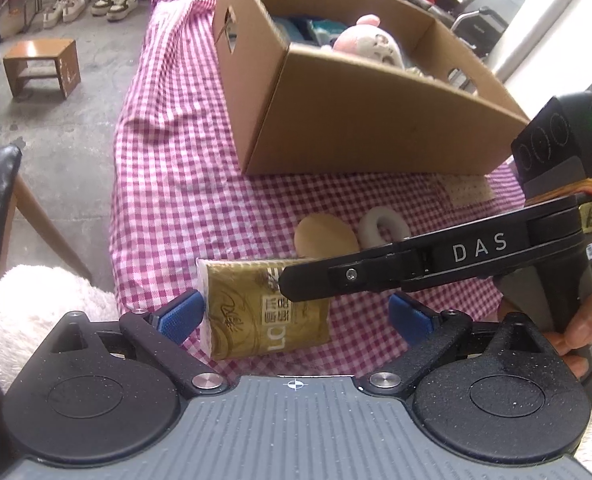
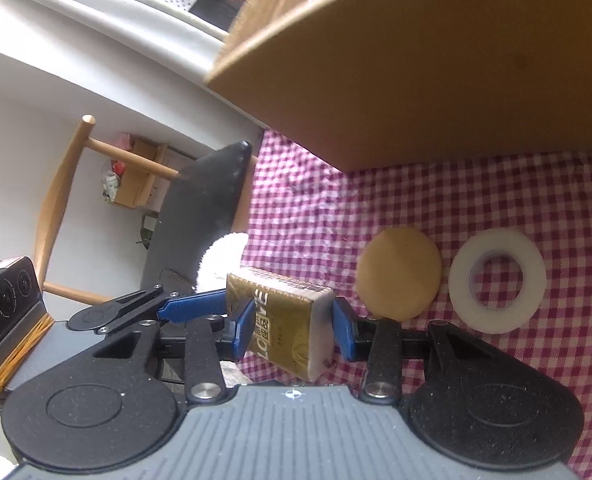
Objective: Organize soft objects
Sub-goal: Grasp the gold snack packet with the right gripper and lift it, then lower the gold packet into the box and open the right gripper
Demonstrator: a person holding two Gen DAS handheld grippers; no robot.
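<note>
We saw the left gripper (image 1: 296,314) with jaws apart, one blue pad touching the gold tissue pack (image 2: 286,322), while the right gripper (image 2: 294,332) clamped it above the checkered cloth (image 2: 475,208); tan pad (image 2: 399,273), white ring (image 2: 497,281) lay rightward.

The right gripper (image 1: 292,290) covers the far right corner of the gold tissue pack (image 1: 256,316) in the left wrist view, hiding part of its print. The cardboard box (image 1: 375,120) is cut off at the top edge, and its near wall hides most of a pink plush toy (image 1: 365,40) inside. In the right wrist view the box's wall (image 2: 415,60) is blurred.
</note>
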